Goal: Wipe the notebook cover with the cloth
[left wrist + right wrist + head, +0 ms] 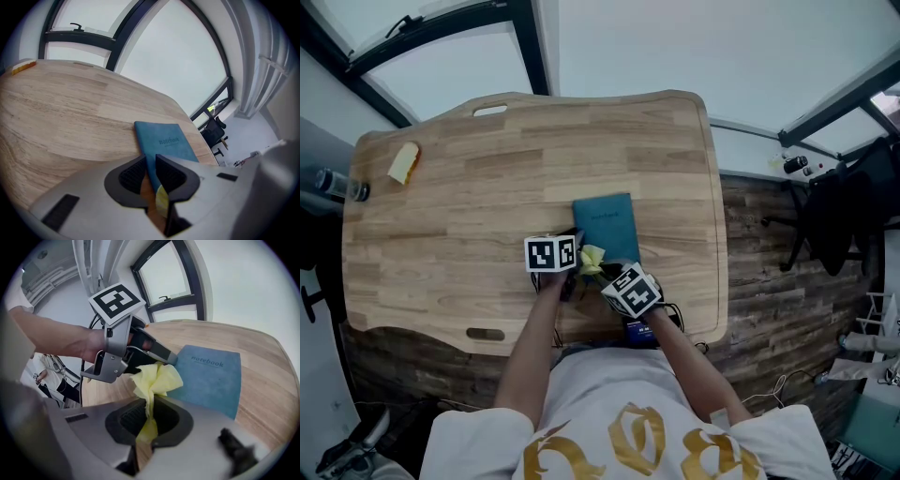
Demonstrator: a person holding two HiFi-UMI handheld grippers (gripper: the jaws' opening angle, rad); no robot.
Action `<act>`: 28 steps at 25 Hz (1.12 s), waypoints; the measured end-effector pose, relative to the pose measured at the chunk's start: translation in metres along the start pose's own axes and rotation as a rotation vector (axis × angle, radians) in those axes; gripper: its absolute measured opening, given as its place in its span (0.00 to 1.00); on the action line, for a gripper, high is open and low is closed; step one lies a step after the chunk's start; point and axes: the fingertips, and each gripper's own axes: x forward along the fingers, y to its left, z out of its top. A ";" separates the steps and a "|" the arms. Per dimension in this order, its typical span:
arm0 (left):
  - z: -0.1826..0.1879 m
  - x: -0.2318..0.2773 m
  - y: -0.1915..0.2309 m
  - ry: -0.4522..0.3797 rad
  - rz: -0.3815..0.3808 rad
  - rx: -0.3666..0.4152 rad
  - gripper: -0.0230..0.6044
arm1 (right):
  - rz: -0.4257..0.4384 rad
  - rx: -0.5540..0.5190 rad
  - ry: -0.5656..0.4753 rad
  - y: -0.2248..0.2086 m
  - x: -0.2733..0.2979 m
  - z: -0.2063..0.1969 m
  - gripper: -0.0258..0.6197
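A yellow-orange object (403, 162) lies at the wooden table's (469, 220) far-left corner.

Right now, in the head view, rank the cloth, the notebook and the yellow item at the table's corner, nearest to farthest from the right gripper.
1. The cloth, pinched in the right gripper, at the notebook's near left corner.
2. The notebook, just beyond the cloth, mid-table.
3. The yellow item, at the far left corner of the table.

place: office | evid: wood desk (441, 216), swivel chair (214, 132) — big windows (178, 51)
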 end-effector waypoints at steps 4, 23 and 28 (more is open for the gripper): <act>0.000 0.000 -0.001 0.004 0.000 -0.004 0.16 | -0.002 0.016 -0.002 -0.002 -0.001 -0.001 0.10; -0.001 -0.001 0.000 0.003 -0.001 -0.003 0.16 | -0.061 0.121 -0.027 -0.033 -0.026 -0.020 0.10; -0.001 0.000 -0.002 0.001 0.001 0.000 0.16 | -0.085 0.141 -0.035 -0.045 -0.036 -0.027 0.10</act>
